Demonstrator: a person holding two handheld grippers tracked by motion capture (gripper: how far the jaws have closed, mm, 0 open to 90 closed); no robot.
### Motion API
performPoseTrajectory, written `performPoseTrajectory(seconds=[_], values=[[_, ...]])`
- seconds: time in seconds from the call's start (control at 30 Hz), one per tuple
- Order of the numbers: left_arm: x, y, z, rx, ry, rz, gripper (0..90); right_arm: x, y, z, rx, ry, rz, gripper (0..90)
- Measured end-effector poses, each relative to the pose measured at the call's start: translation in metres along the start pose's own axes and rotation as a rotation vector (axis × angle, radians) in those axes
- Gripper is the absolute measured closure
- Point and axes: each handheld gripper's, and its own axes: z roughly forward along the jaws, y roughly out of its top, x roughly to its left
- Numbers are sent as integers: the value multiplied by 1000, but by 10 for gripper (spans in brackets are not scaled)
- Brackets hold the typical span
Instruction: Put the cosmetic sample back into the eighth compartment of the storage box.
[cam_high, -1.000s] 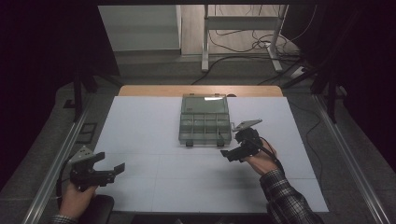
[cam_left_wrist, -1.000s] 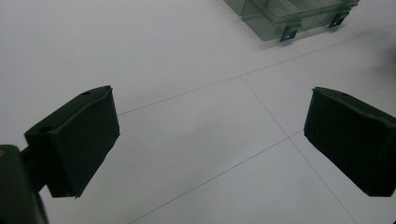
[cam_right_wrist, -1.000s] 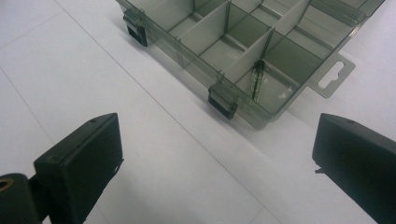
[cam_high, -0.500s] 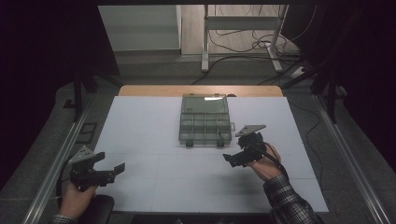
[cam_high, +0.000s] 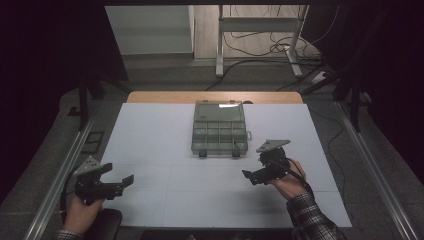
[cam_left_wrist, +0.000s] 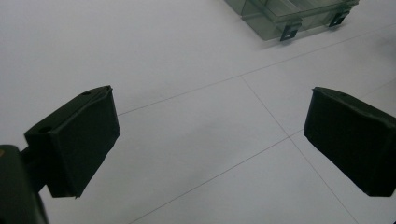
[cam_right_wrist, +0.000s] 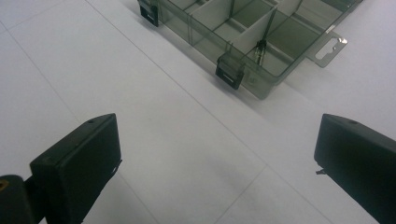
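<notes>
A clear compartment organizer box (cam_high: 220, 128) sits lid-closed, both front latches down, at the table's (cam_high: 150, 125) 12 o'clock. At 7 o'clock the left gripper (cam_high: 121, 182) and at 4 o'clock the right gripper (cam_high: 249, 176) hover with jaws spread, holding nothing. Judging by this, work on the box has not begun or is finished; which cannot be told.

left hand-held gripper (cam_high: 122, 182) sits low at the near left, jaws wide apart and gripping nothing. right hand-held gripper (cam_high: 248, 176) hovers further forward, jaws spread too, hand (cam_high: 285, 182) wrapped behind it.
</notes>
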Motion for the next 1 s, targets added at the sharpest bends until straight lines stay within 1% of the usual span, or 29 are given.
performPoseTrajectory(seconds=[0.1,0.37,0.5,0.67,0.77,1.0], values=[[0,0,0,0,0,1,37,1,-3,-2,-4,4,7,2],[0,0,0,0,1,1,38,1,-13,-11,-22,-5,22,0],[0,0,0,1,1,2,37,1,-18,-16,-22,-6,38,0],[0,0,0,0,0,-1,38,1,-24,-23,-45,-19,52,0],[0,0,0,-1,0,-1,37,1,-27,-28,-57,-26,52,0],[0,0,0,-3,-1,-6,37,2,-37,-39,-63,-49,54,0]])
